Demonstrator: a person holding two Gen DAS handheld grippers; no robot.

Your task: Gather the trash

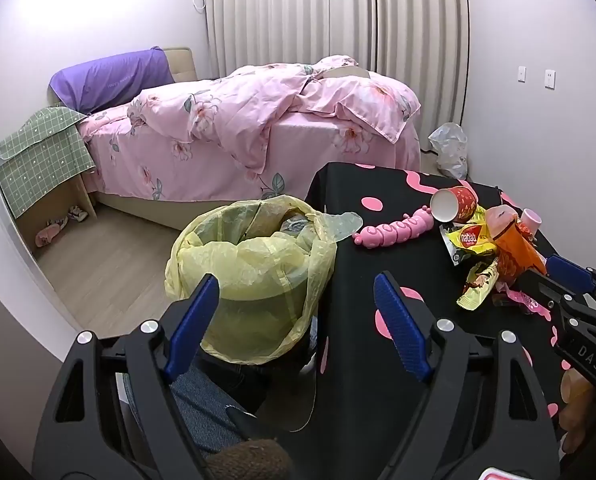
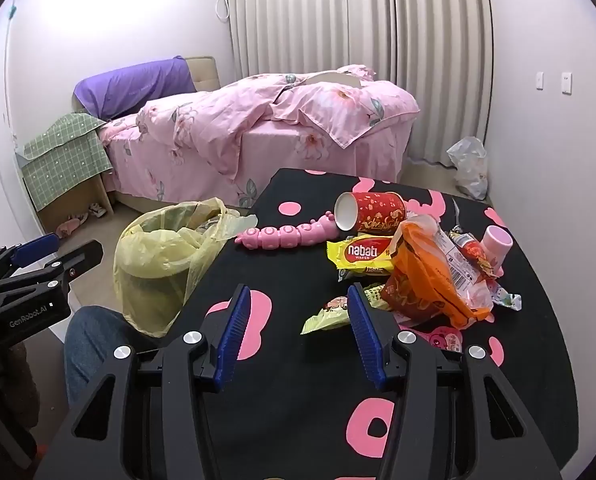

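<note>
A bin lined with a yellow bag (image 1: 254, 276) (image 2: 158, 264) stands on the floor at the table's left edge. Trash lies on the black table with pink shapes (image 2: 298, 400): a tipped red paper cup (image 2: 371, 212) (image 1: 455, 204), a yellow Nabati wrapper (image 2: 361, 258) (image 1: 471, 240), an orange bag (image 2: 425, 284) (image 1: 517, 254) and a small green wrapper (image 2: 325, 316). My left gripper (image 1: 296, 292) is open and empty, over the bin and table edge. My right gripper (image 2: 298, 300) is open and empty, just short of the green wrapper.
A pink caterpillar toy (image 2: 286, 236) and a pink cup (image 2: 495, 244) lie on the table. A bed with pink bedding (image 2: 258, 132) stands behind. A white plastic bag (image 2: 469, 166) sits on the floor by the curtain. A green-covered nightstand (image 2: 66, 160) stands at left.
</note>
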